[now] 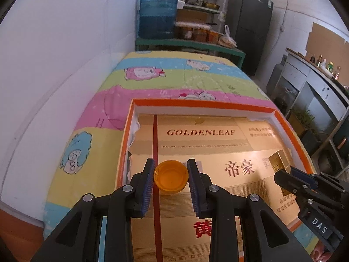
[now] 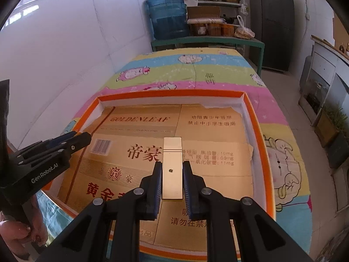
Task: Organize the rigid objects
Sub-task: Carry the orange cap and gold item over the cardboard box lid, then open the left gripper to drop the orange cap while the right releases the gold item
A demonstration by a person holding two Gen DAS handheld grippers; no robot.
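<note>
On striped bedding (image 1: 91,118): one tray (image 1: 197,104), perhaps two items.

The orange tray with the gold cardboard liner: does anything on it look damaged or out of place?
Yes. The gold cardboard liner inside the shallow orange-rimmed tray is torn: its far right edge is ragged, and its left edge is ripped too, with white showing at the tears. The tray itself looks sound.

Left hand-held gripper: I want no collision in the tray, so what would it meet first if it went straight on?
Probably the gold cardboard lining of the orange tray; the left hand-held gripper, holding an orange cap, points down at it. Depth is unclear.
</note>
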